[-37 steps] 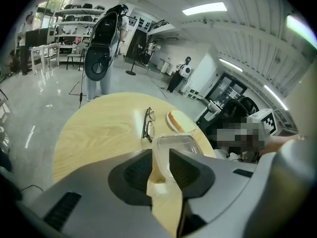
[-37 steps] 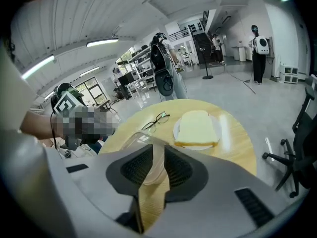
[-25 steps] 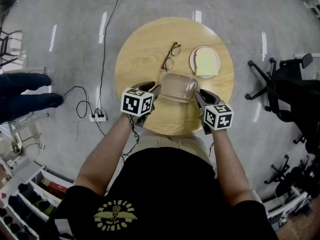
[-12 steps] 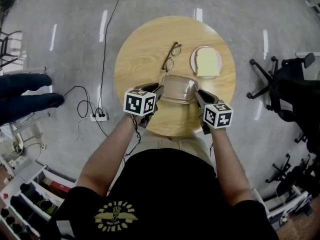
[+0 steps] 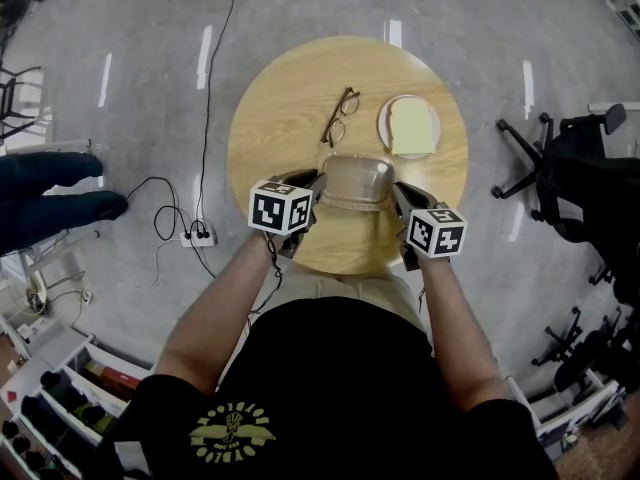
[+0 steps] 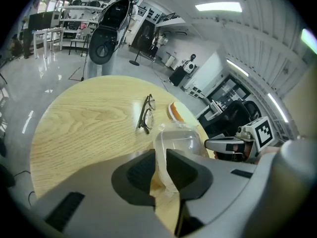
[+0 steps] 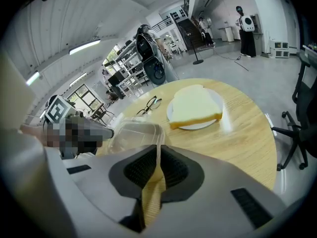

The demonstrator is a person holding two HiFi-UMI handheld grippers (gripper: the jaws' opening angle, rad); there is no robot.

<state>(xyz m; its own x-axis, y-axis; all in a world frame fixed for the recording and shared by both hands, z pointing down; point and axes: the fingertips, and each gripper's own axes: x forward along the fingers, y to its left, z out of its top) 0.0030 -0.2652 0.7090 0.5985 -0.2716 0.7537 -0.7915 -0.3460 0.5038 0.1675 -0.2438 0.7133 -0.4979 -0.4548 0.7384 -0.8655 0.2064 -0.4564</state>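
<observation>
A clear plastic container (image 5: 355, 181) hangs over the near part of a round wooden table (image 5: 280, 98), held from both sides. My left gripper (image 6: 159, 168) is shut on the container's left rim (image 6: 166, 162). My right gripper (image 7: 158, 166) is shut on its right rim (image 7: 157, 143). In the head view the left gripper (image 5: 310, 190) and the right gripper (image 5: 396, 193) flank the container. Beyond it lie a pair of glasses (image 5: 341, 114) and a slice of white bread (image 5: 413, 128) on a small white plate (image 5: 384, 126).
The bread (image 7: 194, 105) and the glasses (image 7: 150, 104) sit on the far half of the table. A black office chair (image 5: 565, 163) stands right of the table. A power strip with cables (image 5: 195, 234) lies on the grey floor to the left.
The container has tilted and lifted a little toward me between the two grippers. Both grippers kept their hold and shifted only slightly.
</observation>
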